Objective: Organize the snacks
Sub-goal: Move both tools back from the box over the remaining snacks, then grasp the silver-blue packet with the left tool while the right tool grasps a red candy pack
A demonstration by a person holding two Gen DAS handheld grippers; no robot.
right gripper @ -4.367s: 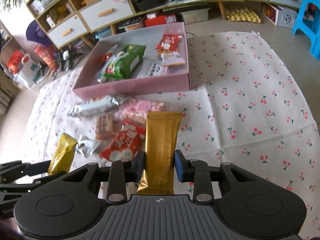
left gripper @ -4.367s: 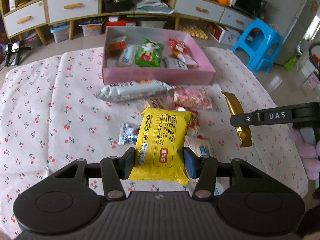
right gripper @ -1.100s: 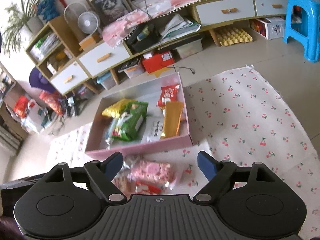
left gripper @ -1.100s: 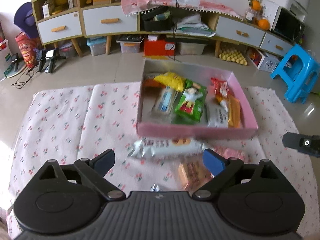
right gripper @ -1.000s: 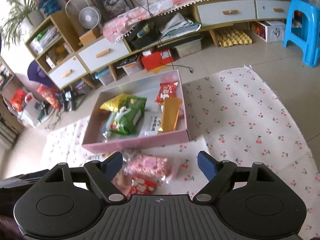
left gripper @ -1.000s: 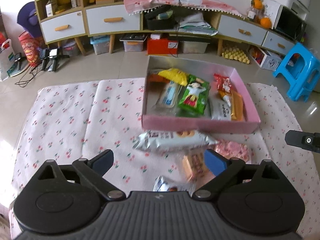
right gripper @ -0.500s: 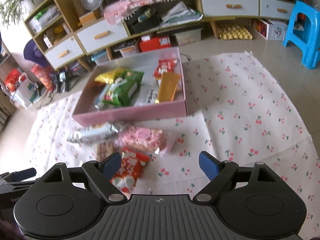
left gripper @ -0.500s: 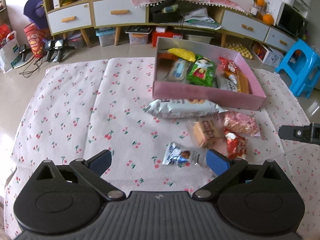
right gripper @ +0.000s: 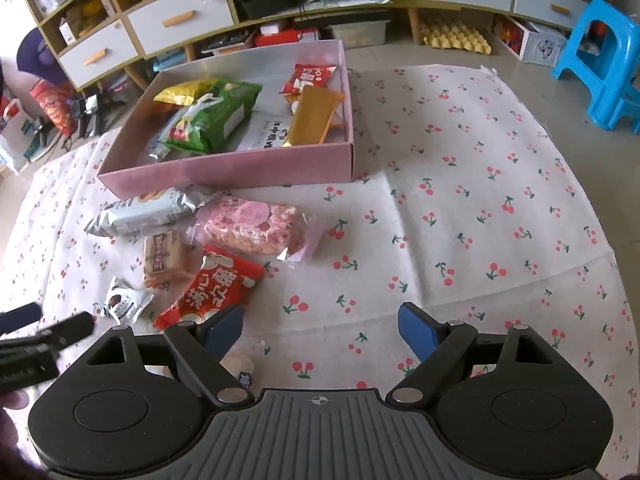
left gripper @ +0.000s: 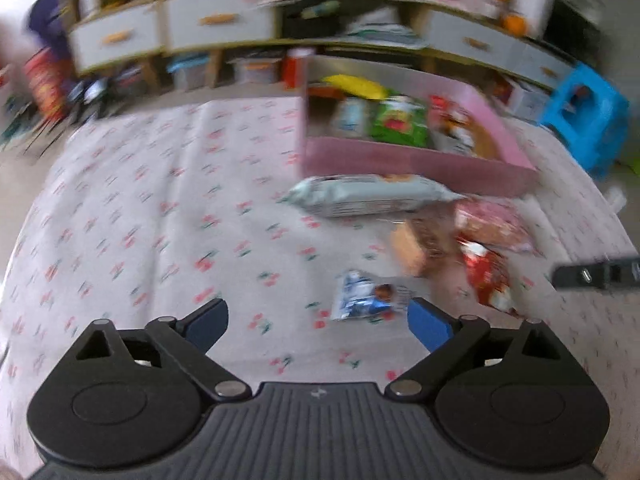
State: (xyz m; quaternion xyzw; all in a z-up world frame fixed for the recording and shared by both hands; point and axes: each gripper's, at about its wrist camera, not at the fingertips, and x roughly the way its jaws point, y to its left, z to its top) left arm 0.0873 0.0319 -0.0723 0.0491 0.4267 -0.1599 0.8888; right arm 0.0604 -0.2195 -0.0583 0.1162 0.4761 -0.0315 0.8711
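Both spread, nothing between the jaws: left gripper [left gripper: 318,322], jaws just narrowing slightly, above cherry cloth [right gripper: 460,184] beside small blue packet [left gripper: 364,296]; right gripper [right gripper: 320,330] over cloth by red packet [right gripper: 216,292]. Pink box [right gripper: 240,168] beyond, holding green bag [right gripper: 216,118] and gold bar [right gripper: 316,116].

Home: drawer cabinets [right gripper: 172,20], stool [right gripper: 600,60]

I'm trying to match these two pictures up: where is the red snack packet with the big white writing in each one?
Left wrist view: the red snack packet lies blurred at right of centre, on the cloth below the pink wrapped snack.
Right wrist view: the packet lies at lower left, just above the right tool's left finger.
Shared landmark: the pink box of snacks, beyond the packet in both.
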